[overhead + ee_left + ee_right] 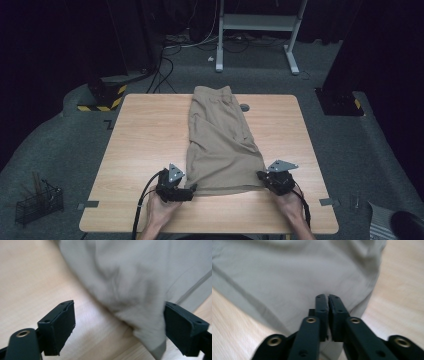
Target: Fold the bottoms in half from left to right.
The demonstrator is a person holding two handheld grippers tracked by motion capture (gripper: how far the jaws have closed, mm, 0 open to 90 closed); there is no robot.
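A pair of khaki shorts (222, 140) lies lengthwise down the middle of the wooden table (145, 135), waistband far, hem near me. My left gripper (192, 189) sits at the hem's near left corner. In the left gripper view (118, 306) its jaws stand wide open, with the corner of the shorts (130, 277) lying between them, close to the right jaw. My right gripper (261, 176) is at the hem's near right corner. In the right gripper view (328, 296) its jaws are shut together on the fabric of the shorts (287, 277), which puckers around them.
A round cable hole (244, 107) sits in the tabletop beside the shorts' far end. On the floor are a wire basket (37, 202) at the left, a yellow-black striped base (102, 97), loose cables, and a white desk frame (257, 30) beyond the table.
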